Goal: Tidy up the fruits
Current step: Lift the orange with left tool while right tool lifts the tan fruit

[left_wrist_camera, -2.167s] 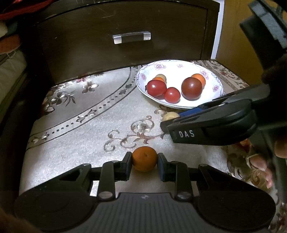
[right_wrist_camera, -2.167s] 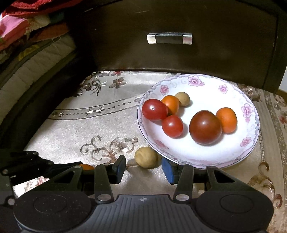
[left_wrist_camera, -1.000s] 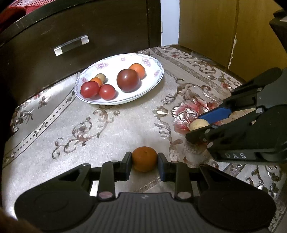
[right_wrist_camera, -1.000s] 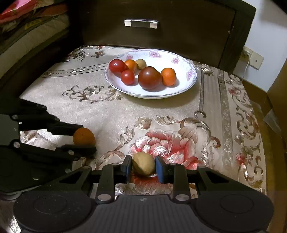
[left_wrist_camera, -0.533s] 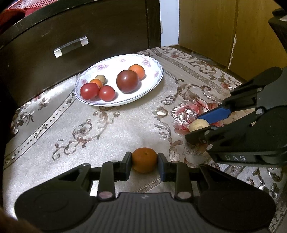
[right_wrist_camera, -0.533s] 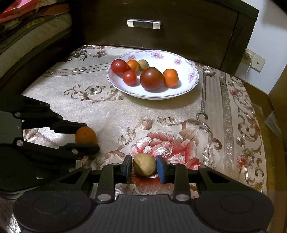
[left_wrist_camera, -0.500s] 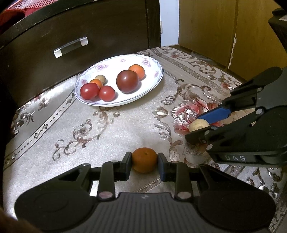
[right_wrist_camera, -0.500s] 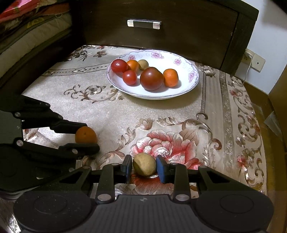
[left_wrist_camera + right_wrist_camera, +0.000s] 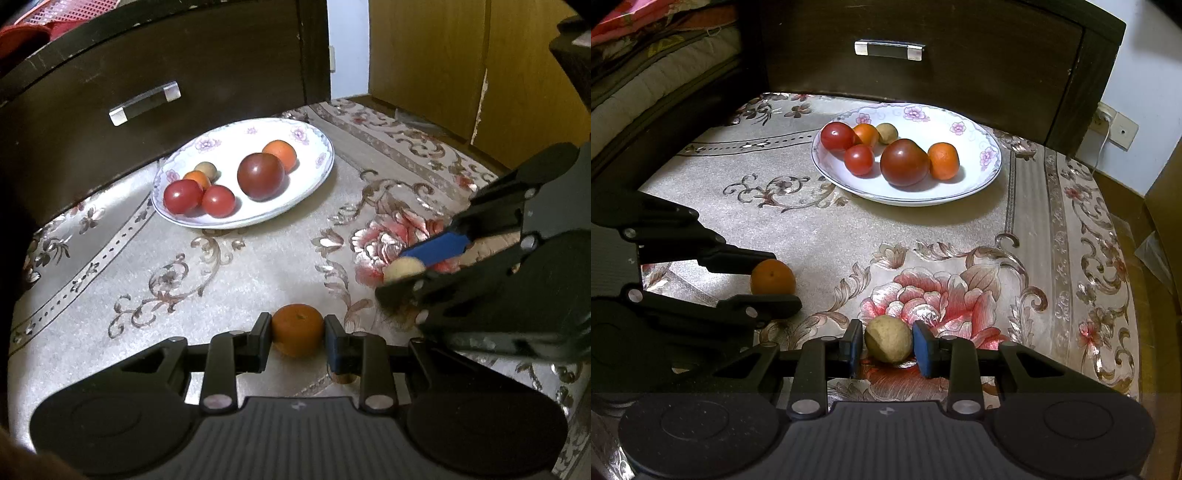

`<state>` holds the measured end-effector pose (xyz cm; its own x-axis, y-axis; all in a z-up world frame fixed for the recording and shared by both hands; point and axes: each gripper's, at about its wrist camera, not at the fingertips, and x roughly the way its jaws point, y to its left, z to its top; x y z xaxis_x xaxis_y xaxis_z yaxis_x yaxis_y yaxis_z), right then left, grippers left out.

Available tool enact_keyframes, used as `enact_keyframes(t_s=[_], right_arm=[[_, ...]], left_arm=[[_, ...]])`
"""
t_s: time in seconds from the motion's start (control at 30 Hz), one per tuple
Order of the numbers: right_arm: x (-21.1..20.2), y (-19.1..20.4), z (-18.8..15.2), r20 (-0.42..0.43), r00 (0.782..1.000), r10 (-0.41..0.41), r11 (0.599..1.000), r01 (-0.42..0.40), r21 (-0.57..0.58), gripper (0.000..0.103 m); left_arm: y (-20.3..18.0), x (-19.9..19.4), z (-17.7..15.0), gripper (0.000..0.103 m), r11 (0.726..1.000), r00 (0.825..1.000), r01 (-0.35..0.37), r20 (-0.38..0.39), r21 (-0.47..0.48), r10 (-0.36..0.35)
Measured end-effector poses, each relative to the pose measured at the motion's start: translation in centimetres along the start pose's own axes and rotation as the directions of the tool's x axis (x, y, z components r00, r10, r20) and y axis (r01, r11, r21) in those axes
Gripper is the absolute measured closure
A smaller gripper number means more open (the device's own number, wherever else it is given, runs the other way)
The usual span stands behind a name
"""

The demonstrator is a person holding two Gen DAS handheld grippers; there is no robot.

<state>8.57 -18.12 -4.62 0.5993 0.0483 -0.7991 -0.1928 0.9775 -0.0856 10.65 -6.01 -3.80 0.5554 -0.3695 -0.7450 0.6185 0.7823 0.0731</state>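
Observation:
My left gripper (image 9: pixel 297 334) is shut on a small orange fruit (image 9: pixel 297 328), held low over the patterned cloth; the right wrist view shows that orange fruit (image 9: pixel 772 277) between the left gripper's fingers. My right gripper (image 9: pixel 888 345) is shut on a tan round fruit (image 9: pixel 888 343) above the red flower print, and in the left wrist view the tan fruit (image 9: pixel 403 266) peeks out at right. Farther back, a white floral plate (image 9: pixel 979 173) holds several fruits: red tomatoes, a dark tomato (image 9: pixel 904 162), oranges and a small tan one.
A dark wooden drawer front (image 9: pixel 960 74) with a metal handle (image 9: pixel 889 50) stands behind the plate. Bedding (image 9: pixel 646 74) lies at the left, a wall socket (image 9: pixel 1117 125) at the right, and a yellow wooden panel (image 9: pixel 461 55) beyond the cloth's edge.
Both grippers have drawn back from the plate with their fruits since the oldest frames. Over the last second nothing has visibly moved.

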Motion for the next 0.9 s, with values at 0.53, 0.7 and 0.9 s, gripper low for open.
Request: enact_keyframes(t_s=[0.53,0.7,0.9], right_arm=[[-0.8,-0.8,1.8,0.036,0.999,0.022,0.999,-0.023,0.023,0.078],[-0.2,-1.6,2.9,0.045,0.999,0.027,0.998,-0.030,0.059,0.078],[0.3,-2.1,4.6,0.082,0.996,0.030,0.997,-0.035,0.063,0.078]], left_arm=[[1.3,0.3,1.1,0.067,0.997,0.999,0.017,0.038,-0.072,-0.014],[2.8,0.2,2.3,0.067,0.995,0.998,-0.011,0.054,-0.099,0.017],[3.5,0.5,4.5,0.067,0.993,0.995,-0.056,0.075,-0.107,0.064]])
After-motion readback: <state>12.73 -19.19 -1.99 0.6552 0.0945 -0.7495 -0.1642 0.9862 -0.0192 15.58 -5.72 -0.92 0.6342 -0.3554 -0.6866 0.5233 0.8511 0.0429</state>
